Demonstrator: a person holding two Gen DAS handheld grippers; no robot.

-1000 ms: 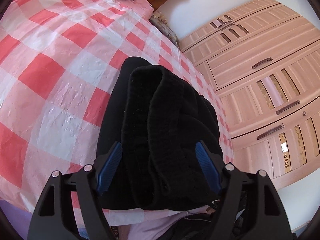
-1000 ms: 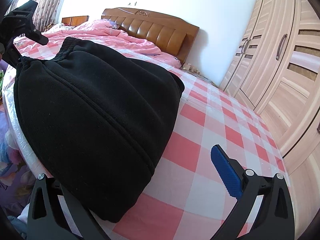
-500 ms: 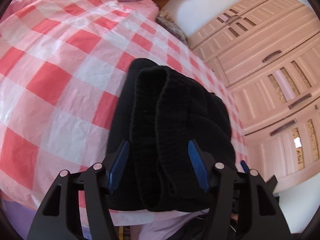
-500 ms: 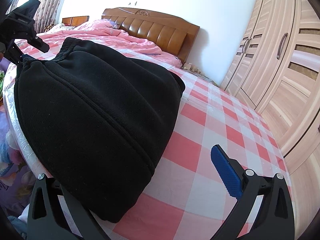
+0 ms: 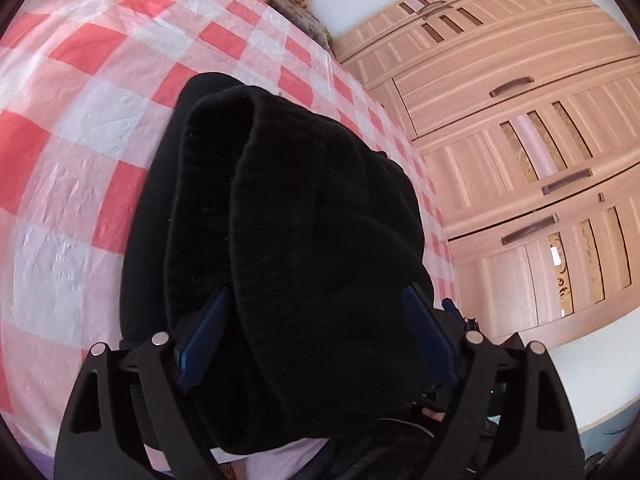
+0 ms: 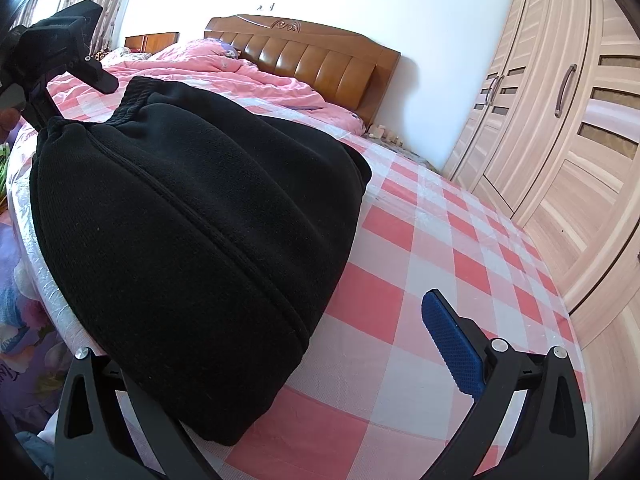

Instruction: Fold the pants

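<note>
Black, thick knitted fleece pants (image 5: 288, 240) lie folded in one bundle on the near edge of the bed, on a pink, red and white checked bedsheet (image 5: 80, 152); there is one pair only. In the left wrist view the bundle shows as several stacked layers with rounded fold edges running away from the camera. In the right wrist view (image 6: 192, 240) a raised seam crosses its top and a ribbed waistband sits at the far end. There are two claws. The left claw (image 5: 316, 336) has just been opening: its two blue ribbed pads (image 5: 202, 344) stand apart on either side of the near end of the bundle, the cloth bulging between them, and whether they still touch it cannot be told. From the right wrist view the same left claw (image 6: 60, 64) shows as a black frame at the waistband end. The right claw (image 6: 280, 364) stands wide apart; one blue pad (image 6: 452, 348) is clear over the sheet, while the other is hidden beneath the near corner of the pants, so no grip is seen. Behind stand one brown wooden padded headboard (image 6: 312, 56), one rumpled pink quilt (image 6: 248, 76) and one light wooden wardrobe with dark handles (image 6: 560, 120). No readable writing or brand shows.
</note>
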